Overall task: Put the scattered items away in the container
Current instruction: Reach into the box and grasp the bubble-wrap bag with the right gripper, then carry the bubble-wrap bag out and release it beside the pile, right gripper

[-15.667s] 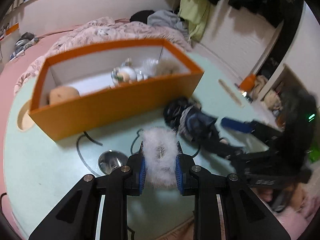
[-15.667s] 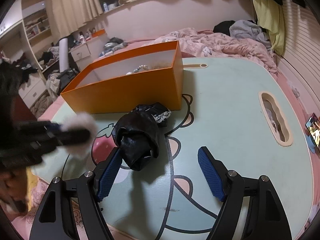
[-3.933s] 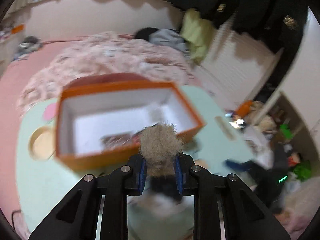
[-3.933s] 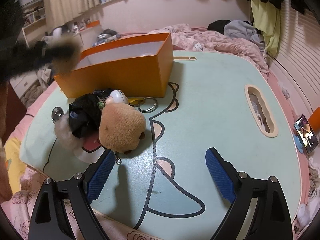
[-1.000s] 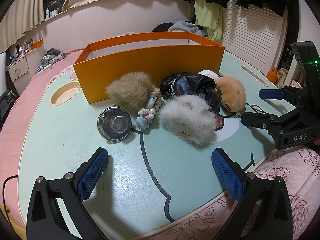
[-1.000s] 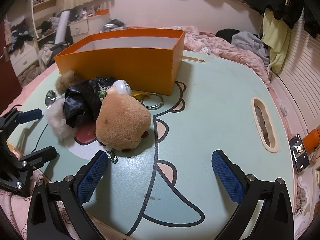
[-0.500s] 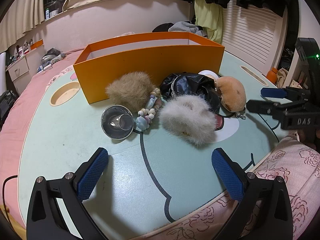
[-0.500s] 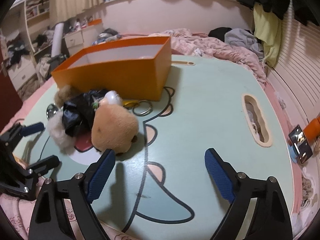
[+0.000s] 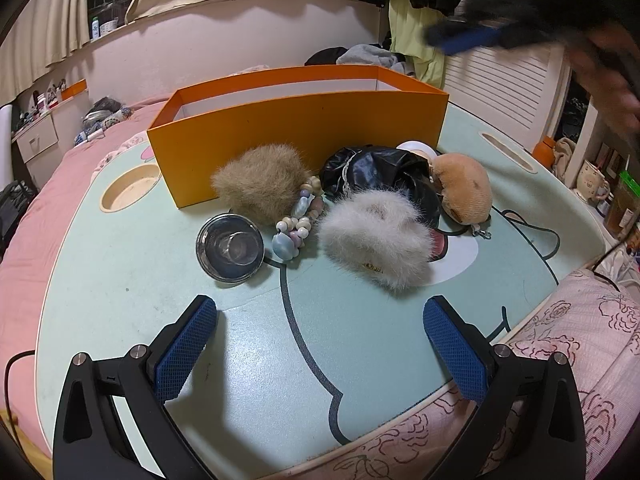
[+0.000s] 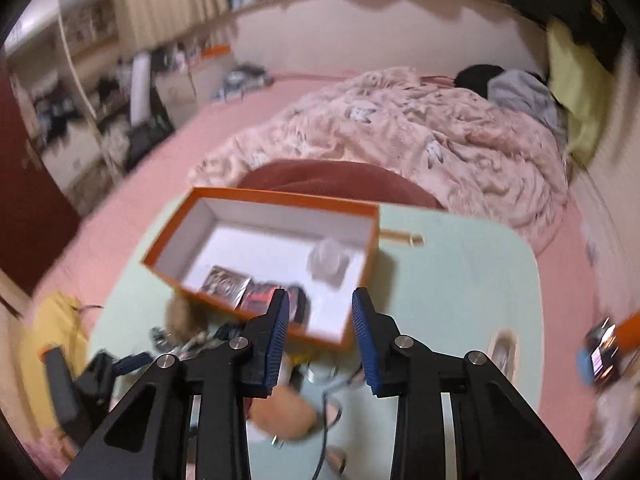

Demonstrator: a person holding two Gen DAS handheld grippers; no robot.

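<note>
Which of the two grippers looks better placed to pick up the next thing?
Left. The left gripper hangs open just in front of the white fluffy item; the right gripper is raised above the orange box, narrowed and empty.

Warm dim indoor light, left wrist view sharp with soft shadows under the left gripper (image 9: 320, 332), blurred right gripper (image 9: 472, 38) top right, right wrist view motion-smeared throughout, fisheye bending, dark vignetted corners.

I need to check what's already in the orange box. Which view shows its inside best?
The right wrist view: it looks down into the orange box, showing dark packets and a clear item on its white floor, though blurred. The left wrist view shows only its outer wall and rim.
</note>
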